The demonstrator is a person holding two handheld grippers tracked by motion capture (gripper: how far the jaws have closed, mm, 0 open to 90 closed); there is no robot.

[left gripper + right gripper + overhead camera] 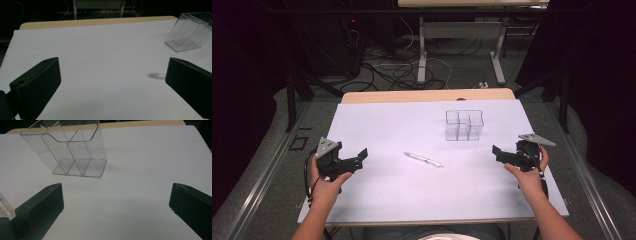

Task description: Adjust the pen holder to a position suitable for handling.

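high view: i hold my left claw (354, 161) at the left edge of the white table (377, 200) and my right claw (501, 153) at the right edge, both pointing inward, both released with nothing between the jaws. the pen (424, 159) lies flat between them near the middle of the table, well apart from either claw, slanted with one end nearer me. behind it, toward my right, stands the clear holder (464, 124), upright and empty, split into compartments. my guess is the job is pen into holder, and i am at the very start: nothing grasped, reach not begun.

left claw view: my two black jaws stand wide, blocky and matte, with bare white sheet between them. the pen's pale tip (156, 75) peeks out just beside the jaw on the picture's right. the holder (187, 32) sits at the upper right, thin glossy plastic with flat walls and sharp corners. a strip of wood edge (97, 22) shows past the sheet.

right claw view: jaws spread wide again, empty. the holder (72, 150) is ahead, see-through, with inner dividers and a rounded base. a clear bit at the bottom left edge is too cut off to name.

next move, as i judge it: bring one claw over the pen, jaws across its slim, smooth, round barrel, and close gently so it doesn't roll or skid on the slick sheet.
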